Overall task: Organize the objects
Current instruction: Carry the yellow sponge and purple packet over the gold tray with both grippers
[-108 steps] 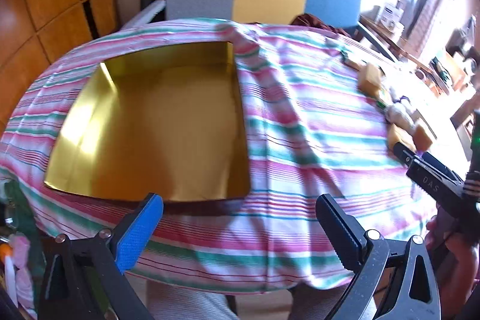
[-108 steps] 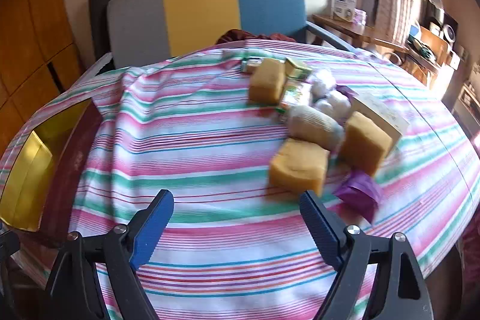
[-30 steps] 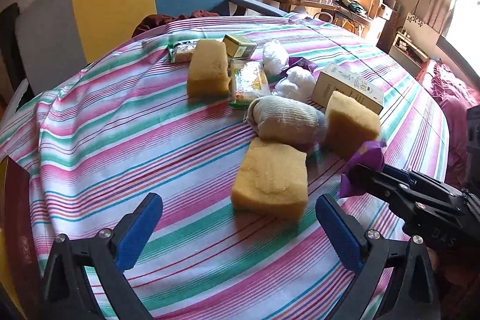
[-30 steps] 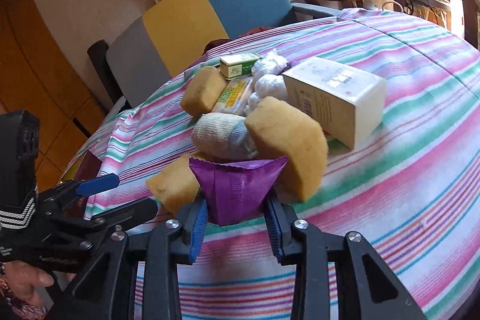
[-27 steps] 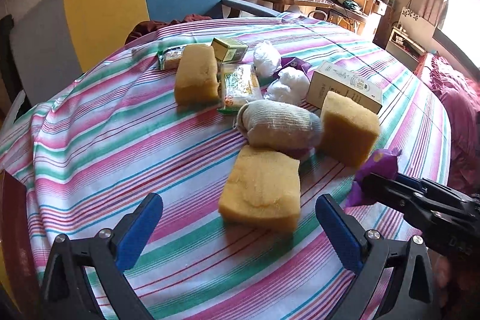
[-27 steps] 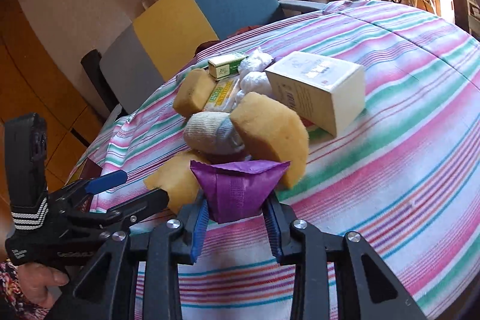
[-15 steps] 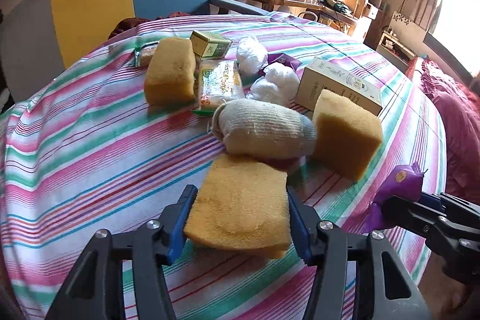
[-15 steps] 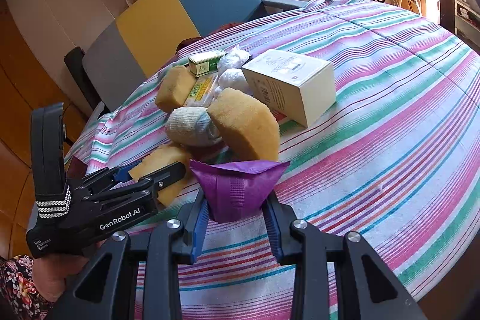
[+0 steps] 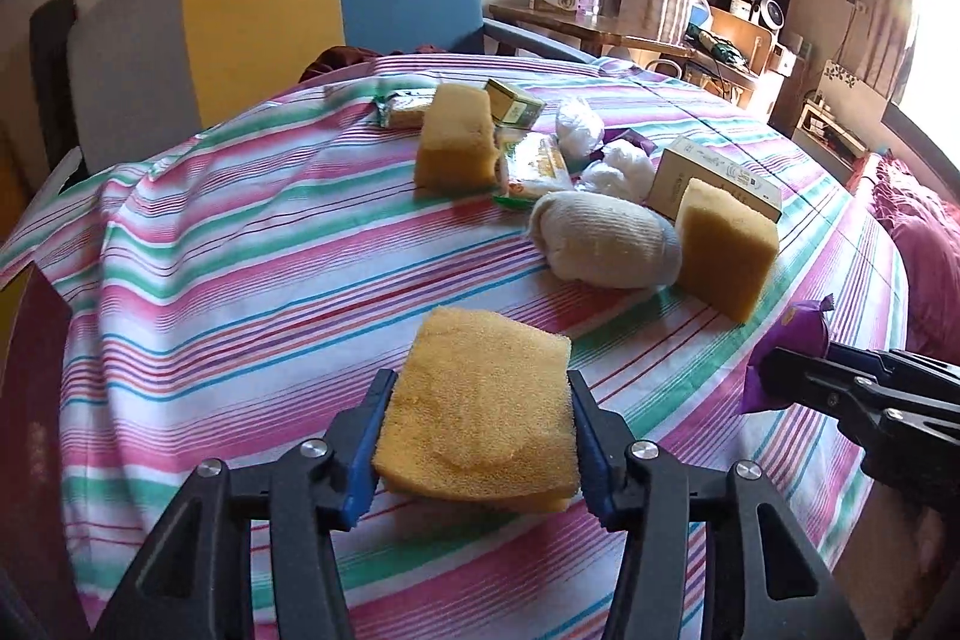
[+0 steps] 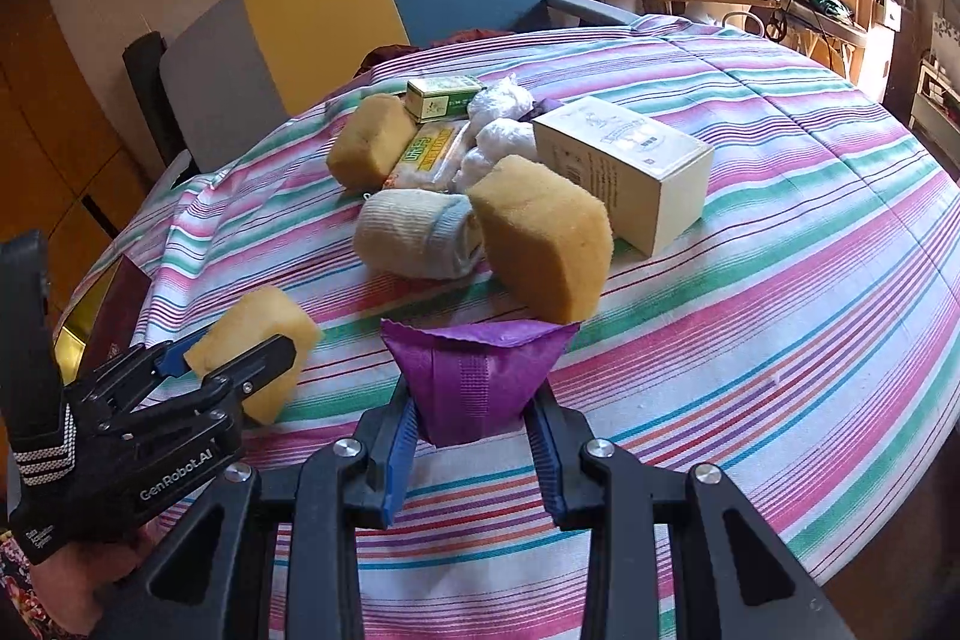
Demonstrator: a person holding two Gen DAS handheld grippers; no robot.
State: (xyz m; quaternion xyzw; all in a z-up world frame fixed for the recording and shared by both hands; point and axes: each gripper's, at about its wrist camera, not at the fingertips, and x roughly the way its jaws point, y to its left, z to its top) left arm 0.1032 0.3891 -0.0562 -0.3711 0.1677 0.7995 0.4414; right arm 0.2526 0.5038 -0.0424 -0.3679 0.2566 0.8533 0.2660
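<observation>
My left gripper (image 9: 477,430) is shut on a flat yellow sponge (image 9: 480,418) and holds it a little above the striped tablecloth. It also shows in the right wrist view (image 10: 252,358) at the left. My right gripper (image 10: 474,418) is shut on a purple packet (image 10: 474,376), also seen at the right edge of the left wrist view (image 9: 792,346). On the table lie two more sponges (image 9: 723,253) (image 9: 456,142), a rolled sock (image 9: 600,241), a cream box (image 9: 714,178), white bags (image 9: 618,175) and snack packs (image 9: 534,163).
A gold tray (image 10: 78,322) with a dark red rim peeks out at the table's left edge. A grey, yellow and blue chair (image 9: 264,16) stands behind the table. Shelves and a side table (image 9: 600,28) stand at the back right.
My left gripper swung from the gold tray to the pile, closed on the flat sponge and lifted it back toward me. My right gripper took the purple packet and drew back.
</observation>
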